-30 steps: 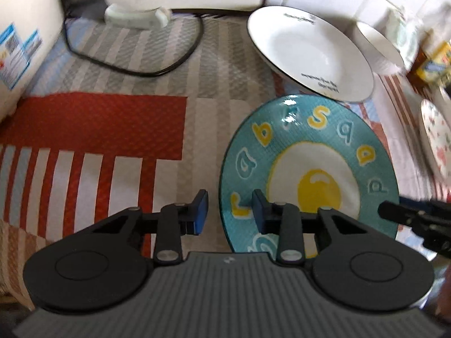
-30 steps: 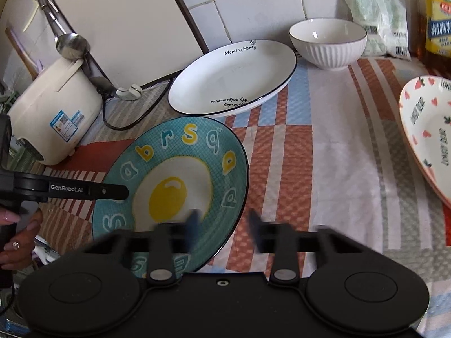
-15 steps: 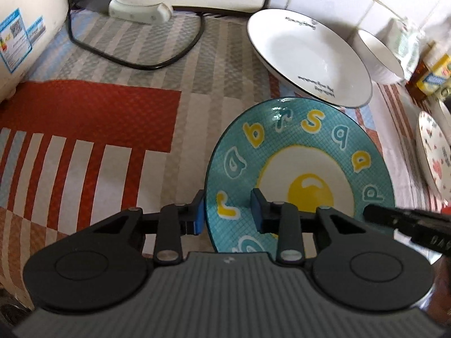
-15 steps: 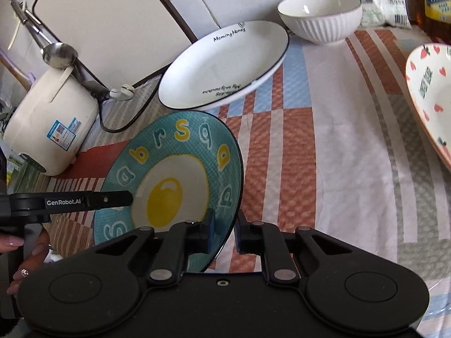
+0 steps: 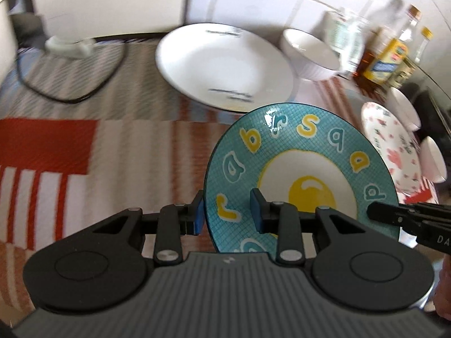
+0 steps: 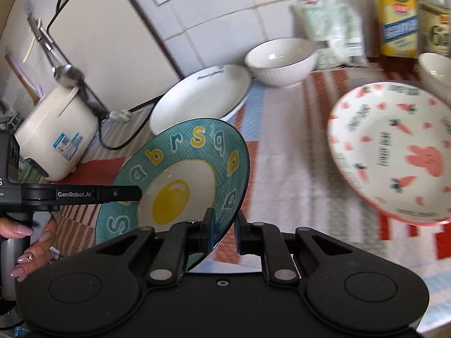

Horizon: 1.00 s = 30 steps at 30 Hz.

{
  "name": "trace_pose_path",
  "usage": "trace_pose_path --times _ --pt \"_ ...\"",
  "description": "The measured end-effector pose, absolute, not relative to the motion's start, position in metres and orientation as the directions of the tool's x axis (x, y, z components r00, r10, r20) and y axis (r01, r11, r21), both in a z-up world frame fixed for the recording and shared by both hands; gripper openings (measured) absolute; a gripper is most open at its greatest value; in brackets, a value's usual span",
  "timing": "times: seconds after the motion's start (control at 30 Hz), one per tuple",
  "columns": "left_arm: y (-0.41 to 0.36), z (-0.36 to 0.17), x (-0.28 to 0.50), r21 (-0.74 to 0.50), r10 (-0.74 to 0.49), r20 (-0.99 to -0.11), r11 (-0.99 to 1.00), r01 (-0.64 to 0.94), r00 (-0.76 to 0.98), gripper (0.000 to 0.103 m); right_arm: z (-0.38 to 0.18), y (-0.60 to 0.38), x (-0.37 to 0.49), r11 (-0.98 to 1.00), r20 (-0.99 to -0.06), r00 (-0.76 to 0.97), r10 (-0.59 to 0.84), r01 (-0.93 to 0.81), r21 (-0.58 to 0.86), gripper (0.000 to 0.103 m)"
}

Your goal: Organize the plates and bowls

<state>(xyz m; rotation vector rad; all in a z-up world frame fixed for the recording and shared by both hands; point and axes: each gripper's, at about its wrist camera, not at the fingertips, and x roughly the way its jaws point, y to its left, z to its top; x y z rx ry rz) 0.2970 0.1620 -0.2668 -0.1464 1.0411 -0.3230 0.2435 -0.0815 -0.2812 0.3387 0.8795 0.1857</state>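
We hold the teal egg plate (image 5: 298,169) by opposite edges: the left gripper (image 5: 227,211) has its fingers clamped across the near-left rim, the right gripper (image 6: 224,226) pinches the near-right rim tight, so the plate rides tilted and clear of the striped desk (image 6: 284,174) without tipping; just beyond the fingers lies the white lettered plate (image 6: 203,95), likely the stacking base; farther off stand the ribbed white bowl (image 6: 280,62) and, right, the carrot-and-rabbit plate (image 6: 394,152).

left claw (image 5: 227,215) & right claw (image 6: 224,231) both clamped, angled down, hand (image 6: 31,242) on grip
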Motion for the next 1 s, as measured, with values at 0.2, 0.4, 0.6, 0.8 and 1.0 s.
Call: trace_pose_path --times 0.2,0.4,0.6,0.8,1.0 --pt "0.131 -0.266 0.302 -0.272 -0.362 -0.826 0.927 0.257 0.432 0.031 -0.277 -0.105 0.229 0.946 -0.720 0.642 0.261 -0.023 0.323 0.019" --pt "0.108 -0.270 0.308 -0.238 -0.344 -0.839 0.929 0.284 0.422 0.031 -0.287 -0.132 0.232 0.936 -0.709 0.649 0.277 -0.015 0.352 0.019" --pt "0.104 -0.290 0.317 -0.213 -0.317 -0.868 0.933 0.290 0.382 0.031 -0.313 -0.139 0.245 0.927 -0.719 0.624 0.306 -0.025 0.373 0.020" --pt "0.102 -0.292 0.314 -0.189 -0.305 -0.873 0.931 0.313 0.381 0.031 -0.325 -0.139 0.250 0.928 -0.728 0.615 0.304 -0.019 0.372 0.020" --pt "0.098 -0.290 0.320 -0.170 -0.266 -0.895 0.946 0.276 0.359 0.030 -0.324 -0.137 0.252 0.936 -0.744 0.602 0.291 -0.020 0.350 0.021"
